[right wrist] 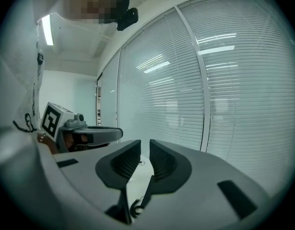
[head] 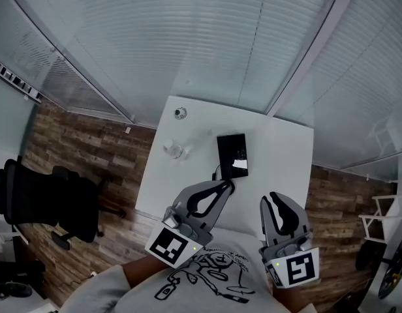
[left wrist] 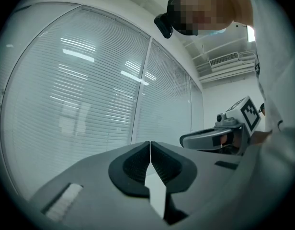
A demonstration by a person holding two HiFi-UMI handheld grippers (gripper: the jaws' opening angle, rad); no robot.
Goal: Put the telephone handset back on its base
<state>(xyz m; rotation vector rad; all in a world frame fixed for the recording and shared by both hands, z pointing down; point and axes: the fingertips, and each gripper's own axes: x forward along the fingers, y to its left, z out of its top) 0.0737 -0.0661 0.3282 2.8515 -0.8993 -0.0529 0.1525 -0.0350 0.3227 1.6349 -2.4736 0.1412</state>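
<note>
Telephone (head: 231,154) (black, handset hard to tell from base) sits on the white surface (head: 286,149) just beyond the left tool (head: 225,186), closed tight on nothing, while the right tool (head: 274,199) stands slightly parted, empty.

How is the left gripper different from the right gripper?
The left gripper has its jaws pressed together; the right gripper leaves a narrow gap. In the head view the left gripper slants towards the black telephone, while the right gripper points straighter up the picture, off to the telephone's side. Both hold nothing and both carry a marker cube.
</note>
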